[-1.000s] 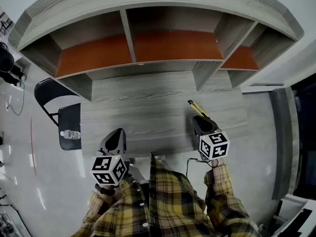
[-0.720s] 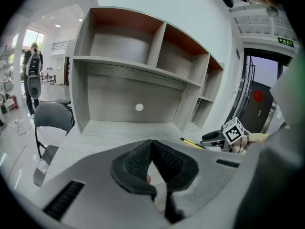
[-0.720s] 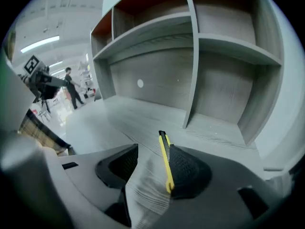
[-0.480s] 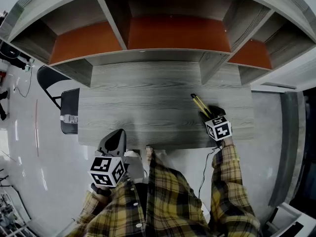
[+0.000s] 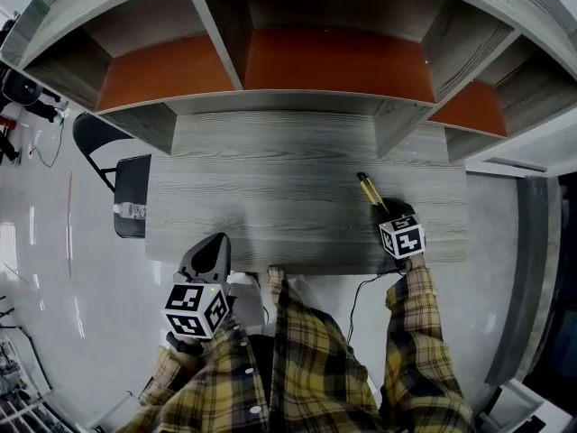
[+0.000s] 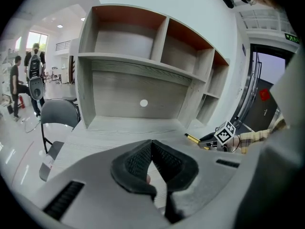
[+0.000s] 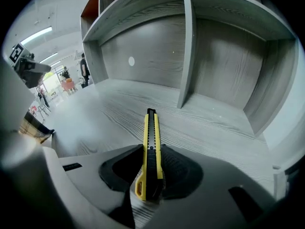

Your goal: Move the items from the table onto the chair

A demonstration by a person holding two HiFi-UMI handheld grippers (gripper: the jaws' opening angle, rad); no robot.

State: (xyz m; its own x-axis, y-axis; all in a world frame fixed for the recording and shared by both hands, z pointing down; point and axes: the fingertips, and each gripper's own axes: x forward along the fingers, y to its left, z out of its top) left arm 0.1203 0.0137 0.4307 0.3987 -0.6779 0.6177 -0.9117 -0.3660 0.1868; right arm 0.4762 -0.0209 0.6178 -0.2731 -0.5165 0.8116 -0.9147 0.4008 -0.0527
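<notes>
A yellow and black utility knife (image 5: 368, 190) lies on the grey wood table (image 5: 270, 206), right of the middle. My right gripper (image 5: 386, 209) is down at its near end. In the right gripper view the knife (image 7: 150, 125) runs straight out between the pads, which touch both its sides; these jaws have just been closing on it. My left gripper (image 5: 209, 244) hangs at the table's front edge, shut and holding nothing, its pads (image 6: 164, 154) meeting at the tips. The black chair (image 5: 131, 197) stands off the table's left end with a clear bottle (image 5: 129, 210) on its seat.
A shelf unit with orange-backed compartments (image 5: 315, 61) rises along the table's far side. Its upright dividers (image 7: 186, 46) stand just beyond the knife. People (image 6: 28, 75) stand far off behind the chair (image 6: 58, 113) in the left gripper view.
My right gripper has come down to the table and its jaws now sit around the knife's near end. The left gripper has stayed by the front edge, sinking a little.
</notes>
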